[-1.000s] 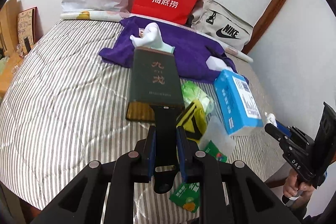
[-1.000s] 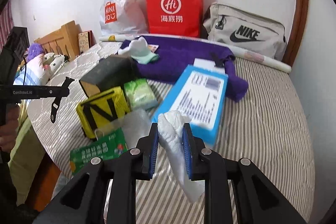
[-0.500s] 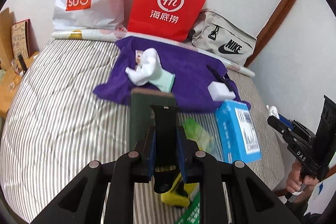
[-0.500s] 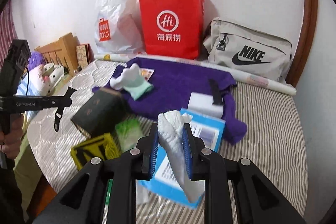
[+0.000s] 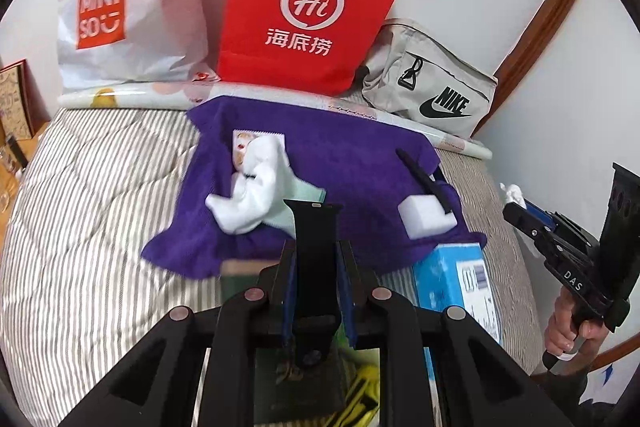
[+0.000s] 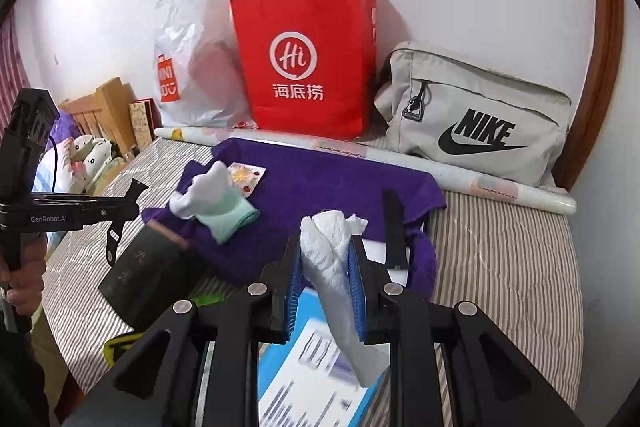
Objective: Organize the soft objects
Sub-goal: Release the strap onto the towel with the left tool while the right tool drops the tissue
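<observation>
My left gripper is shut on a black strap and holds it above the bed, in front of the purple towel. My right gripper is shut on a crumpled white tissue that hangs down between the pads. On the towel lie a white and mint sock, a small picture card, a white block and another black strap. The same towel and sock show in the right wrist view.
On the striped bed lie a dark green box, a blue box and a yellow packet. A red paper bag, a white Miniso bag and a Nike bag stand against the wall.
Both grippers have risen and moved toward the purple towel, each still holding its item. The green box and other clutter have slid down and out of the view.
</observation>
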A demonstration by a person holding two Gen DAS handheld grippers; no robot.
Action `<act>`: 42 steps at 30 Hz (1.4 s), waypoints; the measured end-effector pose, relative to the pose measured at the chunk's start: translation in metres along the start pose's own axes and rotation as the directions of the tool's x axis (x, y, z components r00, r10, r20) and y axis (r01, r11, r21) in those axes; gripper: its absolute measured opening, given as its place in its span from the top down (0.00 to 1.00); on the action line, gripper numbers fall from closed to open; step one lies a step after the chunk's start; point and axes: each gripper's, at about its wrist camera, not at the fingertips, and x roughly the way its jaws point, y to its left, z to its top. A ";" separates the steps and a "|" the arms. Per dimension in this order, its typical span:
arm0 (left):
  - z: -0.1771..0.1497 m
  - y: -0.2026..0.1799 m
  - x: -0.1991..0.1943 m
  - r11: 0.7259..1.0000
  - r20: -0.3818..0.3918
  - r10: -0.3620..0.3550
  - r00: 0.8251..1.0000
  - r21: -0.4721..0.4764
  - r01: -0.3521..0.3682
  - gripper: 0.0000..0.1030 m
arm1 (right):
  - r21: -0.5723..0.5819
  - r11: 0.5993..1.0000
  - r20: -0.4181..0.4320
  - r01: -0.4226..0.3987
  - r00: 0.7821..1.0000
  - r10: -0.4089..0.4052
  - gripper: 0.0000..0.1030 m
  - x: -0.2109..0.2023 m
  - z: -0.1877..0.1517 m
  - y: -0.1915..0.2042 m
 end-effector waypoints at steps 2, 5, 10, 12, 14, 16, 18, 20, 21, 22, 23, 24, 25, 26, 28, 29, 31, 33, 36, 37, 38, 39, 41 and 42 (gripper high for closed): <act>0.008 0.000 0.007 1.000 0.000 -0.011 1.000 0.001 0.011 0.82 | 0.006 1.000 -0.004 -0.001 1.000 0.001 0.78 0.008 0.005 -0.005; 0.019 0.000 0.019 1.000 -0.009 -0.028 1.000 -0.004 0.028 0.82 | 0.014 1.000 -0.015 -0.008 1.000 0.008 0.78 0.020 0.012 -0.011; 0.034 0.004 0.039 0.998 -0.024 -0.059 0.998 -0.029 0.059 0.82 | 0.021 1.000 -0.042 -0.005 0.999 0.006 0.78 0.043 0.019 -0.022; 0.039 0.006 0.047 0.997 -0.026 -0.067 0.997 -0.031 0.066 0.82 | 0.024 1.000 -0.060 -0.009 0.998 0.010 0.78 0.055 0.021 -0.026; 0.042 0.007 0.053 0.996 -0.035 -0.084 0.996 -0.034 0.083 0.82 | 0.029 1.000 -0.076 -0.012 0.997 0.014 0.78 0.065 0.023 -0.029; 0.045 0.009 0.060 0.995 -0.050 -0.092 0.994 -0.038 0.090 0.82 | 0.031 0.999 -0.094 -0.025 0.995 0.028 0.78 0.077 0.025 -0.033; 0.047 0.009 0.064 0.996 -0.054 -0.080 0.995 -0.031 0.079 0.82 | 0.029 0.999 -0.116 -0.029 0.993 0.032 0.78 0.090 0.026 -0.035; 0.050 0.010 0.069 0.997 -0.059 -0.079 0.995 -0.030 0.078 0.82 | 0.029 0.999 -0.138 -0.030 0.990 0.034 0.78 0.101 0.027 -0.036; 0.052 0.011 0.072 0.997 -0.061 -0.080 0.995 -0.030 0.078 0.82 | 0.030 0.999 -0.150 -0.036 0.988 0.040 0.78 0.106 0.027 -0.037; 0.054 0.012 0.075 0.997 -0.063 -0.078 0.995 -0.030 0.076 0.82 | 0.032 0.999 -0.157 -0.039 0.987 0.043 0.78 0.110 0.027 -0.038; 0.055 0.012 0.078 0.997 -0.067 -0.075 0.995 -0.029 0.074 0.82 | 0.037 0.998 -0.165 -0.042 0.985 0.047 0.78 0.114 0.027 -0.039; 0.056 0.012 0.082 0.997 -0.074 -0.072 0.995 -0.029 0.070 0.82 | 0.039 0.998 -0.176 -0.043 0.983 0.050 0.78 0.120 0.027 -0.040; 0.056 0.013 0.086 0.997 -0.081 -0.071 0.994 -0.032 0.068 0.82 | 0.042 0.998 -0.189 -0.042 0.981 0.049 0.78 0.125 0.026 -0.041; 0.057 0.013 0.090 0.997 -0.090 -0.072 0.993 -0.035 0.069 0.82 | 0.047 0.998 -0.197 -0.039 0.979 0.047 0.78 0.128 0.025 -0.041; 0.057 0.012 0.097 0.997 -0.104 -0.072 0.992 -0.035 0.069 0.82 | 0.055 0.998 -0.204 -0.037 0.978 0.048 0.78 0.132 0.023 -0.043; 0.057 0.011 0.101 0.997 -0.110 -0.067 0.992 -0.031 0.064 0.82 | 0.056 0.998 -0.208 -0.040 0.977 0.051 0.78 0.134 0.022 -0.044; 0.056 0.011 0.107 0.999 -0.128 -0.050 0.991 -0.024 0.047 0.82 | 0.053 0.998 -0.221 -0.039 0.974 0.050 0.78 0.139 0.020 -0.045; 0.055 0.012 0.113 0.999 -0.145 -0.042 0.989 -0.027 0.038 0.82 | 0.051 0.998 -0.241 -0.037 0.969 0.048 0.78 0.145 0.018 -0.045; 0.055 0.013 0.118 0.999 -0.159 -0.037 0.987 -0.030 0.032 0.82 | 0.051 0.998 -0.260 -0.036 0.964 0.048 0.78 0.150 0.015 -0.046; 0.056 0.012 0.119 0.999 -0.160 -0.030 0.987 -0.027 0.026 0.82 | 0.053 0.998 -0.262 -0.037 0.964 0.049 0.78 0.150 0.014 -0.047; 0.056 0.011 0.120 1.000 -0.162 -0.024 0.987 -0.023 0.021 0.82 | 0.055 0.998 -0.267 -0.038 0.962 0.051 0.77 0.151 0.013 -0.047; 0.056 0.010 0.121 1.000 -0.163 -0.024 0.986 -0.021 0.021 0.82 | 0.056 0.998 -0.272 -0.038 0.961 0.052 0.77 0.152 0.013 -0.048; 0.057 0.009 0.123 1.000 -0.168 -0.026 0.985 -0.020 0.023 0.82 | 0.055 0.998 -0.273 -0.037 0.961 0.051 0.77 0.152 0.014 -0.047; 0.057 0.009 0.124 1.000 -0.170 -0.024 0.985 -0.018 0.021 0.82 | 0.048 0.998 -0.272 -0.036 0.961 0.048 0.77 0.152 0.014 -0.047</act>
